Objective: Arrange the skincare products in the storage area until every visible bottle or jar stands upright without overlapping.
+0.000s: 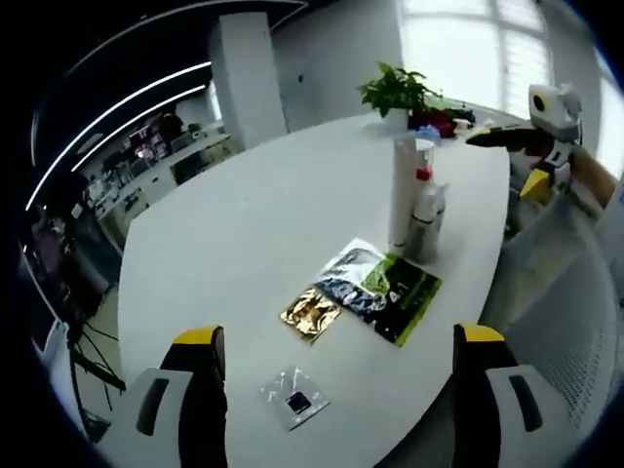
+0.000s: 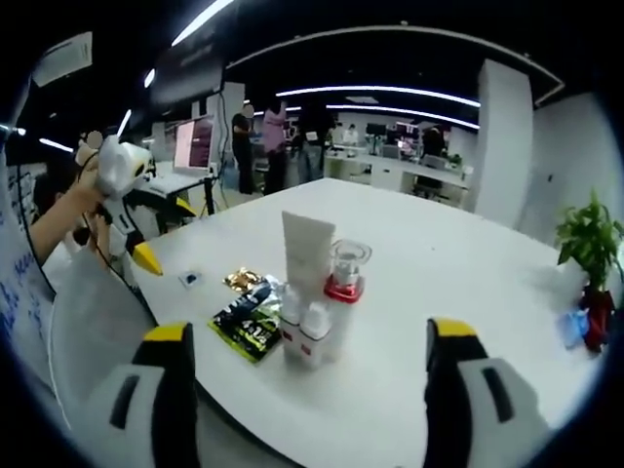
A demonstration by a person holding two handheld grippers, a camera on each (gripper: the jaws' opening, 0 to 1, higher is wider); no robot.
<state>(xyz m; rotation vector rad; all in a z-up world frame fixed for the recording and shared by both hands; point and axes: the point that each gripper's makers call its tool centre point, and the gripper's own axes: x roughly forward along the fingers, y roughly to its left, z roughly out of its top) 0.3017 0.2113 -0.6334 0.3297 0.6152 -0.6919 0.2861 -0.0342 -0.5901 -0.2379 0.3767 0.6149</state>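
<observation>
Fingers, left gripper (image 1: 336, 390): spread wide at the bottom of the left gripper view, yellow-tipped, nothing between them. Fingers, right gripper (image 2: 307, 385): likewise parted at the bottom of the right gripper view, grasping nothing.

White table (image 1: 253, 224): oval, fills the centre of both views.

Skincare products, right gripper view, centre of frame, clustered close together and upright:
- tall white tube (image 2: 307, 255), standing on its cap;
- clear jar with red base (image 2: 348, 268), just right of the tube;
- two small white bottles (image 2: 304, 331), in front of the tube, side by side.
The same cluster stands right of centre in the left gripper view (image 1: 417, 200).

Flat sachets, lying on the table:
- green-and-black sachet (image 1: 405, 295);
- silver-and-dark sachet (image 1: 349, 278), overlapping the green one's left edge;
- gold sachet (image 1: 310, 314), left of those;
- small clear packet with a dark square (image 1: 295, 398), between the left gripper's fingers, lower centre.

Potted plant (image 1: 398, 93): upper centre in the left gripper view, at the table's far edge.

Office desks and people: upper left of the right gripper view, too small to detail.
</observation>
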